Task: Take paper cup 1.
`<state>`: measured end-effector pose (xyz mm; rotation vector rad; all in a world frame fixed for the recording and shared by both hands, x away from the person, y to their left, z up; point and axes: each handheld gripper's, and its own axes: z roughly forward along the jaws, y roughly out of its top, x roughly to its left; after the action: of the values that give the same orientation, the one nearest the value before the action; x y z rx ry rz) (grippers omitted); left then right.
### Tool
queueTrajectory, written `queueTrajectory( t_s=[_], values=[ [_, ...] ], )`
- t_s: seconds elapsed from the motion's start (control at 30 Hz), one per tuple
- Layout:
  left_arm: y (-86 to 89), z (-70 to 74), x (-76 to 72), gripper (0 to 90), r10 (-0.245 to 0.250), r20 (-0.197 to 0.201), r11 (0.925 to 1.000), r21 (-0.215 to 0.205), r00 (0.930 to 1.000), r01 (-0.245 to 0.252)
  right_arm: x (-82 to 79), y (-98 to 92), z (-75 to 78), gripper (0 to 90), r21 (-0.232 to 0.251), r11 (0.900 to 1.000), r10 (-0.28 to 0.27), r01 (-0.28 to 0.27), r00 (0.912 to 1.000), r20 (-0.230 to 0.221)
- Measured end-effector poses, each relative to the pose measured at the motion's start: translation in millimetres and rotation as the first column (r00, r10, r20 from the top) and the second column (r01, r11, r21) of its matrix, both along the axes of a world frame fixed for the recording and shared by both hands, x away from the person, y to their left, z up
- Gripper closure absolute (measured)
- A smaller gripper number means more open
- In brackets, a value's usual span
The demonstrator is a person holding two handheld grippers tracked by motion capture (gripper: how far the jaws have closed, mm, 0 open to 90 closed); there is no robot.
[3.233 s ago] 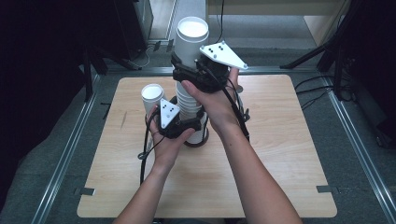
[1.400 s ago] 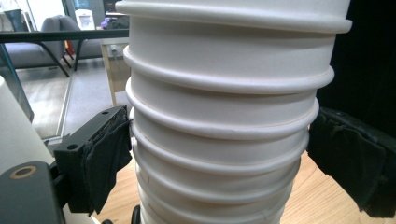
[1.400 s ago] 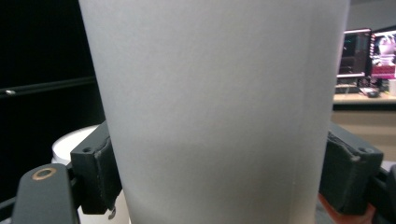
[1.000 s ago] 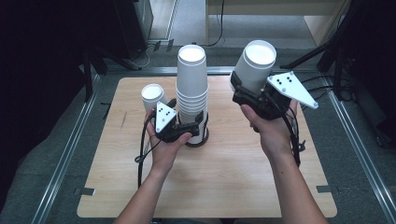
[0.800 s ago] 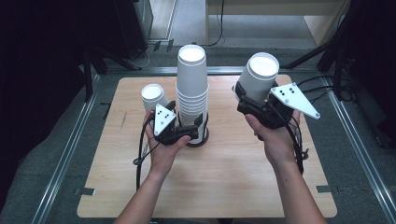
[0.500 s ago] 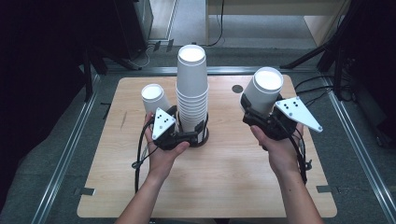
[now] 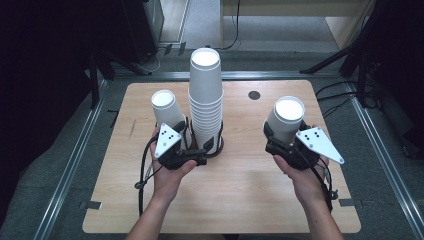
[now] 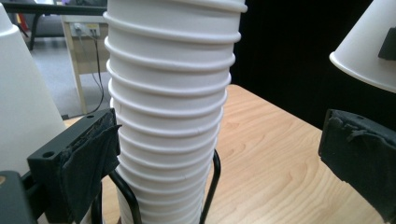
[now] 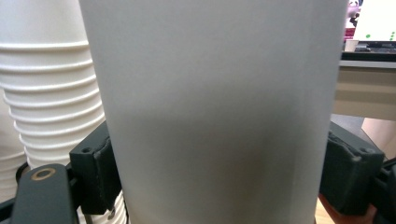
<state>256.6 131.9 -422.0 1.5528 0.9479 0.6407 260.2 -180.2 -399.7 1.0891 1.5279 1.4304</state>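
A tall stack of white paper cups (image 7: 205,100) stands in a black wire holder (image 7: 218,145) at the middle of the wooden table (image 7: 240,195). My left gripper (image 7: 202,153) sits at the stack's base. Its jaws have just been opening, and the stack (image 8: 168,116) stands between them, close to the left pad (image 8: 88,158). My left gripper (image 8: 224,158) is open. My right gripper (image 7: 281,139) is shut on a single white cup (image 7: 286,119), bottom up, low over the table's right side. That cup (image 9: 219,102) sits pressed between both pads.
Another single white cup (image 7: 167,109) stands bottom up just left of the stack, beside my left gripper. A small dark round spot (image 7: 254,95) marks the table's far side. A black cable (image 7: 145,172) trails from the left gripper. Bare wood lies in front of both hands.
My right gripper has come down and toward me with the cup, from high beside the stack to low over the table's right side. My left gripper has drawn back slightly at the stack's base.
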Motion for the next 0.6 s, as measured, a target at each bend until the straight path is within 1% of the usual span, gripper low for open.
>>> queueTrajectory(
  t_s=[0.1,0.17,0.2,0.27,0.3,0.33,0.37,0.43,0.47,0.5,0.53,0.57,0.6],
  values=[
    [-0.9,0.0,-2.4,0.0,0.005,-0.007,1.0,0.003,1.0,-0.005,-5.1,-2.0,-6.5,15.1,-0.022,1.0,-0.002,0.002,1.0,0.0],
    [-1.6,0.3,-3.9,0.0,0.002,-0.011,1.0,0.0,0.9999,-0.002,-7.9,-1.4,-11.5,15.1,-0.053,0.999,-0.002,0.002,1.0,0.003],
    [-1.6,0.3,-3.9,0.0,0.002,-0.011,1.0,0.0,0.9999,-0.002,-9.9,-0.7,-15.2,15.1,-0.077,0.997,-0.002,0.003,1.0,0.006],
    [-1.5,-0.7,-6.8,0.0,-0.001,-0.013,1.0,0.004,0.9999,0.001,-12.3,0.3,-21.0,15.1,-0.094,0.996,0.004,-0.004,1.0,0.002],
    [-1.7,-2.2,-8.2,0.0,-0.004,-0.014,1.0,0.001,0.9999,0.004,-12.3,0.3,-21.0,15.1,-0.094,0.996,0.004,-0.004,1.0,0.002],
    [-1.4,-3.7,-9.2,0.0,-0.008,-0.017,1.0,0.002,0.9998,0.008,-14.0,1.6,-27.0,15.0,-0.109,0.994,0.01,-0.01,1.0,-0.002],
    [-1.0,-5.2,-10.0,0.0,-0.012,-0.023,0.9999,0.008,0.9997,0.013,-14.0,1.6,-27.0,15.0,-0.109,0.994,0.01,-0.01,1.0,-0.002],
    [1.0,-9.3,-11.8,0.0,-0.023,-0.037,0.9997,0.004,0.999,0.023,-16.3,3.6,-36.0,15.0,-0.143,0.99,0.008,-0.009,1.0,-0.003],
    [1.8,-10.7,-12.4,0.0,-0.028,-0.044,0.9996,-0.005,0.9986,0.027,-17.3,4.5,-39.0,15.0,-0.149,0.989,0.008,-0.009,0.9999,-0.006],
    [1.8,-10.7,-12.4,0.0,-0.028,-0.044,0.9996,-0.005,0.9986,0.027,-18.2,5.2,-42.0,15.0,-0.161,0.987,0.007,-0.008,1.0,-0.005],
    [2.5,-12.1,-12.9,0.0,-0.035,-0.052,0.9993,-0.011,0.998,0.035,-18.2,5.2,-42.0,15.0,-0.161,0.987,0.007,-0.008,1.0,-0.005],
    [3.0,-13.3,-13.3,0.0,-0.042,-0.057,0.9991,-0.008,0.9975,0.042,-20.4,7.3,-48.1,15.1,-0.186,0.983,-0.001,0.0,1.0,-0.005],
    [3.1,-14.3,-13.6,0.0,-0.05,-0.062,0.9987,-0.009,0.9968,0.049,-20.4,7.3,-48.1,15.1,-0.186,0.983,-0.001,0.0,1.0,-0.005]
  ],
)
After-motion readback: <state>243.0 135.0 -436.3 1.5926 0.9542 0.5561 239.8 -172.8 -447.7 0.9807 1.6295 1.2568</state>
